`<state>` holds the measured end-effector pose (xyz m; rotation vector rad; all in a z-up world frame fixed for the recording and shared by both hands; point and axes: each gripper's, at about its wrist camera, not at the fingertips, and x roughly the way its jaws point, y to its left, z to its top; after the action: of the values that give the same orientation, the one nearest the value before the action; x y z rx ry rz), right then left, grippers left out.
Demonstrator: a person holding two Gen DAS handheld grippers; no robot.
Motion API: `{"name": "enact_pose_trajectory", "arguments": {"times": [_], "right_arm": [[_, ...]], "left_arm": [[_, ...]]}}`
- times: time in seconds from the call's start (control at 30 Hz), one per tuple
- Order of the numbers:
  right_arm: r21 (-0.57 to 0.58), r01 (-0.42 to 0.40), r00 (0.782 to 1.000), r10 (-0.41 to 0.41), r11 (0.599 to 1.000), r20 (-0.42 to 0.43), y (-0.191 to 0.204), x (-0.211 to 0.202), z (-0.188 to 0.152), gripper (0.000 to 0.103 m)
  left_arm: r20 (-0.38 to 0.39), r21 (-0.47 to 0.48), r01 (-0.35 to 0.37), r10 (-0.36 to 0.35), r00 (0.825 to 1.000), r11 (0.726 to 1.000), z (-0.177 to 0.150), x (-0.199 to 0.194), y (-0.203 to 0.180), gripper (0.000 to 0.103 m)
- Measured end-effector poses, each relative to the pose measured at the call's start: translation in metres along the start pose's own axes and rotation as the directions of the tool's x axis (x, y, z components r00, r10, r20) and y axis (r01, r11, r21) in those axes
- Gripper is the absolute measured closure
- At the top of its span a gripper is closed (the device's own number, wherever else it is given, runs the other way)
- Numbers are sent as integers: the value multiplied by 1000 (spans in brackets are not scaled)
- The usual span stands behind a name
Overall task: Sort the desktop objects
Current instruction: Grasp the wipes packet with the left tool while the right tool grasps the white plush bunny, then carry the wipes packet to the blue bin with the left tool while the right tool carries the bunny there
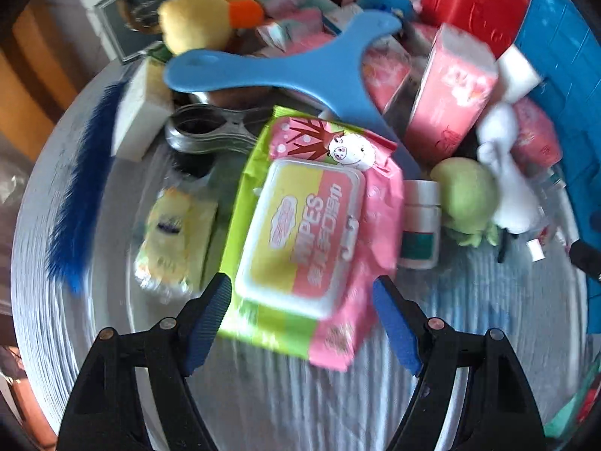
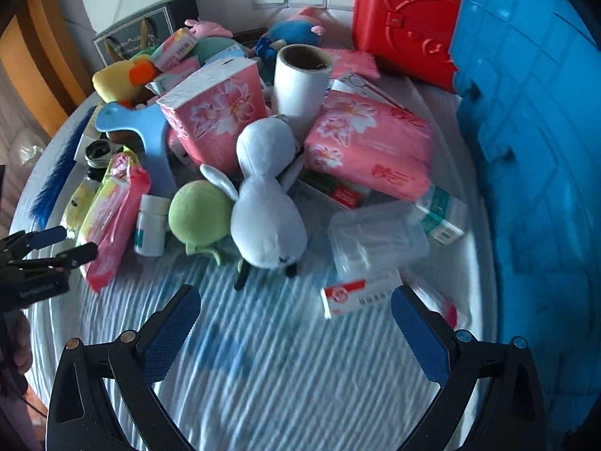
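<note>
A pink and green pack of wet wipes (image 1: 308,233) lies at the front of a heap of objects on a round table with a striped cloth (image 1: 300,394). My left gripper (image 1: 302,297) is open, its blue pads on either side of the pack's near end, not touching. The pack also shows in the right wrist view (image 2: 112,210), with the left gripper (image 2: 60,244) beside it. My right gripper (image 2: 295,312) is open and empty above the cloth (image 2: 263,357), in front of a white plush toy (image 2: 266,203) and a red-and-white small box (image 2: 360,295).
A blue plastic bin (image 2: 533,169) stands at the right, a red case (image 2: 405,18) at the back. The heap holds pink tissue packs (image 2: 368,146), a paper roll (image 2: 300,82), a green plush (image 2: 199,214), a white bottle (image 2: 150,225), a blue hanger (image 1: 300,64), a clear box (image 2: 375,240).
</note>
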<state>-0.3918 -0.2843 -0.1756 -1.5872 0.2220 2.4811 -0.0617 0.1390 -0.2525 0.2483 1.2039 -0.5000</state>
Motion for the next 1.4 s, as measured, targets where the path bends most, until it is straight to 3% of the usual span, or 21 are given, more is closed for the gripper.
{"name": "enact_pose_trajectory", "arguments": {"times": [0.13,0.27,0.4,0.47,0.5,0.6,0.77,0.9,1.03,1.4], "right_arm": [[-26,-10,1000,9,1000,-20,9,19,16,0],[-48,-10,999,8,999,-43,15,42,31,0],[-47,-6,997,3,999,-75,16,67,42,0],[-46,10,996,-14,999,-90,15,77,44,13],[-48,12,995,-17,999,-97,14,80,44,26],[-57,-33,994,26,998,-109,19,83,46,42],[-36,-48,993,44,998,-111,19,89,50,42],[-6,-72,991,71,997,-112,15,87,46,44],[-11,-78,992,77,997,-103,20,74,33,45],[-15,-125,992,124,992,-26,38,22,9,45]], "left_arm": [[-21,-1,12,-12,1000,1000,15,19,2,21],[-33,-22,20,-21,999,1000,27,31,7,7],[-63,-111,108,-115,991,988,27,43,21,9],[-44,-128,139,-145,988,982,22,41,23,16],[-38,-116,135,-140,989,984,20,38,20,20],[-37,-61,96,-98,994,994,13,31,8,22],[-36,-98,101,-105,994,990,19,37,7,20],[-7,-81,60,-61,998,995,10,25,-3,31],[7,-108,55,-55,998,993,-11,7,-2,34],[154,-143,-13,35,987,990,-38,-55,-1,35]]}}
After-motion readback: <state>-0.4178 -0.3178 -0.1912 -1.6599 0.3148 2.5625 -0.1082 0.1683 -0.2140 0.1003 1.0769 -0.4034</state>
